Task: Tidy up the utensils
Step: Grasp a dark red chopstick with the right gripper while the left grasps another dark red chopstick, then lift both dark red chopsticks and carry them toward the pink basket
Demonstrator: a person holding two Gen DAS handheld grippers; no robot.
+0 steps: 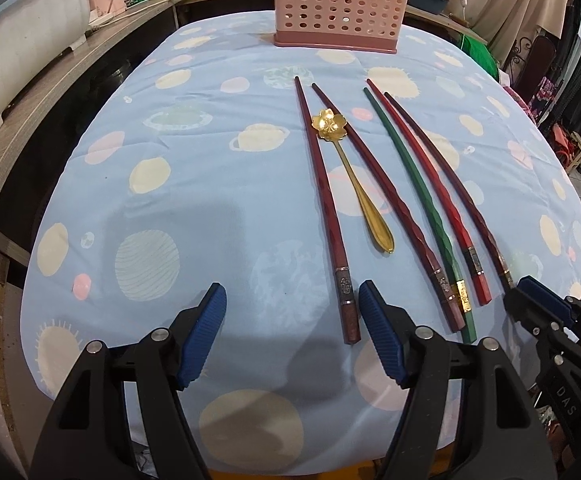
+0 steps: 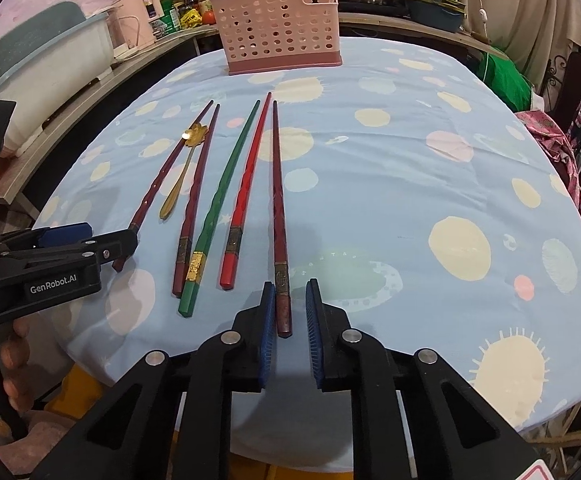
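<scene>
Five chopsticks and a gold flower-bowl spoon (image 1: 354, 184) (image 2: 178, 184) lie side by side on the blue planet-print cloth. My left gripper (image 1: 292, 314) (image 2: 110, 240) is open. The butt of the leftmost dark red chopstick (image 1: 322, 184) (image 2: 162, 176) lies between its fingers, close to the right pad. My right gripper (image 2: 290, 312) (image 1: 518, 292) straddles the butt of the rightmost dark chopstick (image 2: 277, 200) (image 1: 450, 176). Its jaws stand narrow, and cloth shows between the stick and the right pad. Between these lie another dark red stick (image 1: 382, 188), a green one (image 1: 414, 176) (image 2: 226, 184) and a red one (image 1: 430, 176) (image 2: 250, 176).
A pink perforated utensil holder (image 1: 330, 8) (image 2: 278, 28) stands upright at the table's far edge. A wooden counter (image 1: 50, 92) with a white tub, jars and pots runs along the left and back. A green bag (image 2: 502, 76) and hanging clothes are at the right. A person's hand (image 2: 14, 360) holds the left gripper.
</scene>
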